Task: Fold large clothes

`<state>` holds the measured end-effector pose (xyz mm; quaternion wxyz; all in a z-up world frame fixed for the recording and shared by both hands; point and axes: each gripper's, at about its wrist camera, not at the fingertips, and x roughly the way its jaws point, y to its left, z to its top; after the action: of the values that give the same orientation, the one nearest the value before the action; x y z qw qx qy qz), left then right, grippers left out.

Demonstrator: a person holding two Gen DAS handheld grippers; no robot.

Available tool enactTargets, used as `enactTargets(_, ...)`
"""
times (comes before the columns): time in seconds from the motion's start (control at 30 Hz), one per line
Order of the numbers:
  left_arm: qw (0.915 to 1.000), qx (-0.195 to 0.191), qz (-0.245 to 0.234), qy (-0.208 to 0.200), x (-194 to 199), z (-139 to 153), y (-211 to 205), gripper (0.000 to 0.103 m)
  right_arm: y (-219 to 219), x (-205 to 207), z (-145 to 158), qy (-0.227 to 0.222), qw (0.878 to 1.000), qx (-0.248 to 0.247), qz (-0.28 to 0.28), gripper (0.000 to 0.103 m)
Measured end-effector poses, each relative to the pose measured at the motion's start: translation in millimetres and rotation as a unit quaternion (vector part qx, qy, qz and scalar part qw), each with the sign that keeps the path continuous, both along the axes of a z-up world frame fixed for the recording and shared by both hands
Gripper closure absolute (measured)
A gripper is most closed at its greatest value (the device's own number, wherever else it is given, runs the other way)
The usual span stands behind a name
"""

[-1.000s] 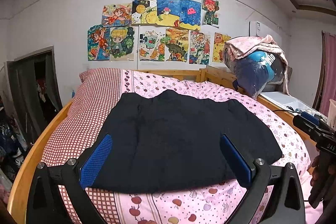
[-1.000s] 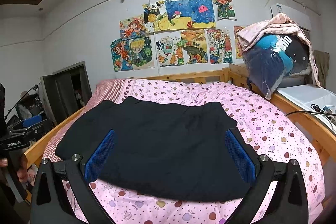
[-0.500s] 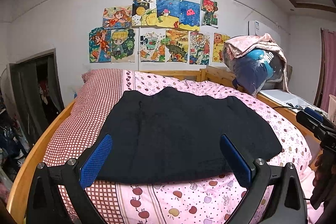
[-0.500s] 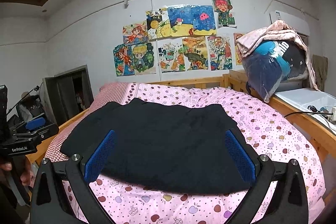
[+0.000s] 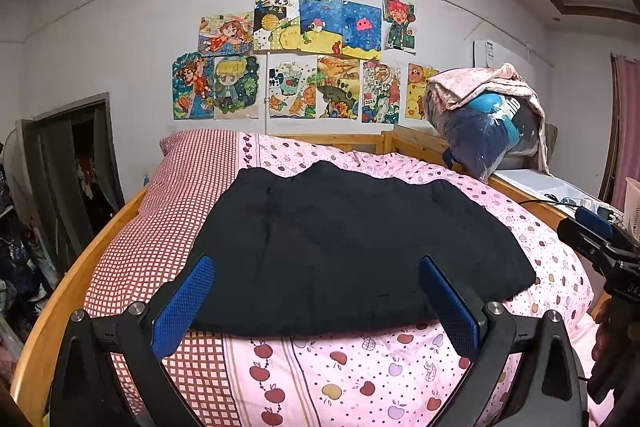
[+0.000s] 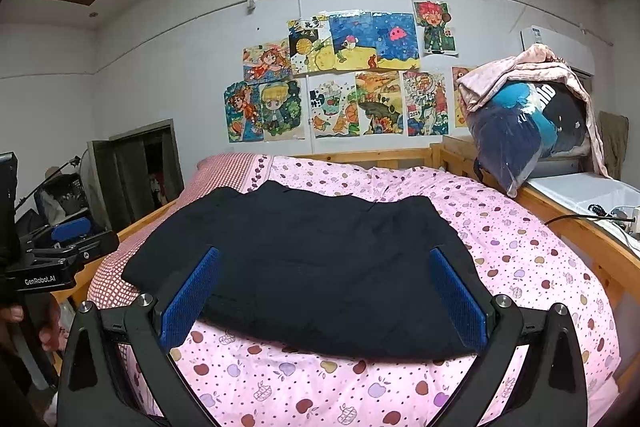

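A black garment (image 5: 344, 247) lies flat in a folded rectangle on the pink patterned bed cover (image 5: 360, 383); it also shows in the right wrist view (image 6: 312, 267). My left gripper (image 5: 316, 267) is open and empty, held above the bed's near edge, short of the garment. My right gripper (image 6: 324, 259) is open and empty too, held back at the garment's near edge. Each gripper shows in the other's view: the right one (image 5: 600, 247) at the right edge, the left one (image 6: 60, 251) at the left edge.
A wooden bed frame (image 5: 80, 267) runs around the mattress. A red checked pillow (image 5: 200, 163) lies at the head. A bundle of bagged bedding (image 6: 528, 123) stands on a white unit at the right. Drawings (image 5: 296, 59) hang on the back wall.
Both grippers have drawn back and risen slightly from the bed, so the garment sits further away. The garment has not moved.
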<state>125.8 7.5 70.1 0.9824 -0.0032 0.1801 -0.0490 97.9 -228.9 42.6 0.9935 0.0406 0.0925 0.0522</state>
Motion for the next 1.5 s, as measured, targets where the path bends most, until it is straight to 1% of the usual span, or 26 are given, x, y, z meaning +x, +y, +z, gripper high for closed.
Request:
enactTargets(0.1,1.0,-0.003,-0.001,0.003,-4,-5,0,0.0,3,-1,-4,0.003,1.0,-0.006,0.002,0.002)
enactTargets(0.2,1.0,-0.004,0.001,-0.002,-8,-10,0,0.0,5,-1,-8,0.006,1.0,-0.009,0.003,0.002)
enactTargets(0.47,1.0,0.004,-0.005,0.001,-15,-20,-3,0.0,11,-13,-21,0.009,1.0,-0.017,-0.001,0.002)
enactTargets(0.8,0.9998,0.005,-0.004,0.016,-20,-32,-2,0.0,18,-24,-33,0.023,0.999,-0.03,0.0,0.002)
enactTargets(1.13,0.9997,0.003,0.0,0.024,-25,-46,0,0.0,18,-30,-42,0.031,0.999,-0.019,-0.012,0.002)
enactTargets(1.5,0.9995,0.003,0.002,0.031,-29,-59,1,0.0,25,-35,-57,0.031,0.998,-0.037,-0.027,0.002)
